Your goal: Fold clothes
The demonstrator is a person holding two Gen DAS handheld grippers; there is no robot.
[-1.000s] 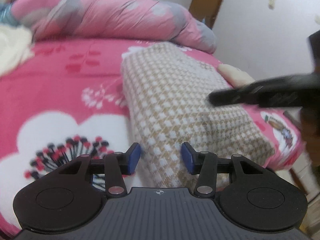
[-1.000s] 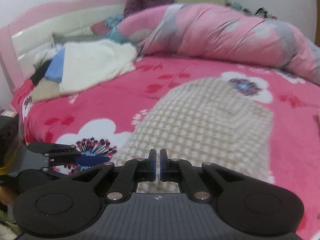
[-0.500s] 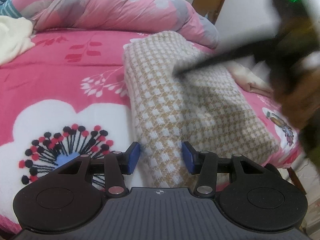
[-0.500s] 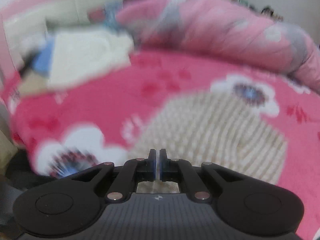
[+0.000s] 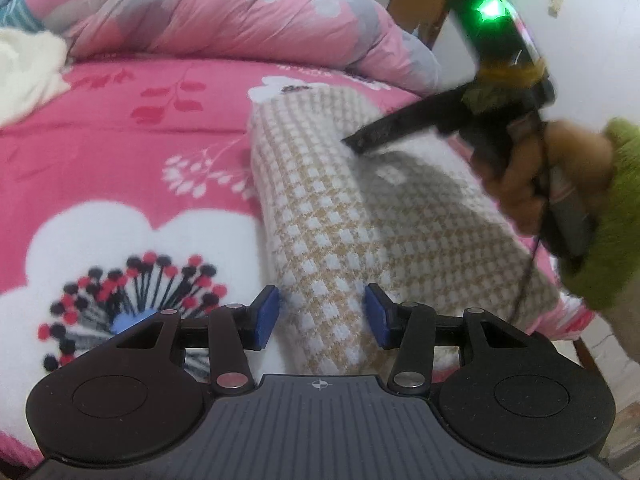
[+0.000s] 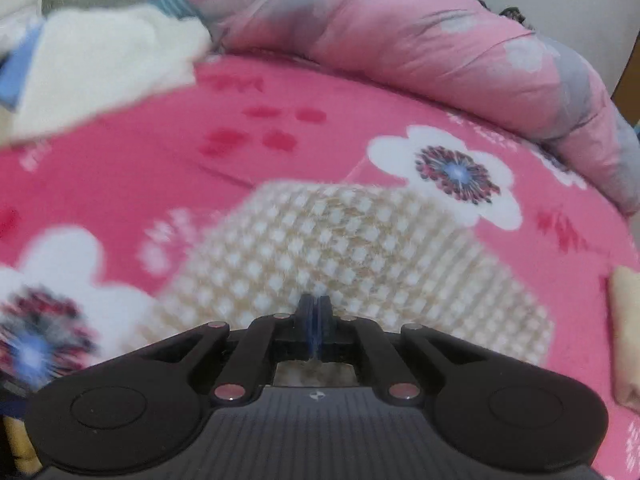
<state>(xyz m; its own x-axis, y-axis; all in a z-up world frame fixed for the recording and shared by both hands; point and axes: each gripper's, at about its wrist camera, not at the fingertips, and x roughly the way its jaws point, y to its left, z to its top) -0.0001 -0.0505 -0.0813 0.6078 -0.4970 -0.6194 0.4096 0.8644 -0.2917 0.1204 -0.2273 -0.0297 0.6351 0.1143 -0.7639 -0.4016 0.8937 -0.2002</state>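
Note:
A folded beige-and-white checked garment lies on the pink floral bed sheet. My left gripper hovers at its near end, open, with the garment's folded left edge showing between the blue pads. A hand in a green sleeve holds my right gripper, which is shut, its tip touching the garment's top near the far end. In the right wrist view the shut right gripper points down onto the middle of the garment; no cloth shows between its fingers.
A rolled pink-and-grey quilt runs along the back of the bed. A white cloth pile sits at the far left. A beige folded item lies near the bed's right edge. A wooden frame and white wall stand beyond.
The right gripper swept left and farther across the garment, from its right side to its far top, and tilted down closer to it. The left gripper stayed put, equally wide.

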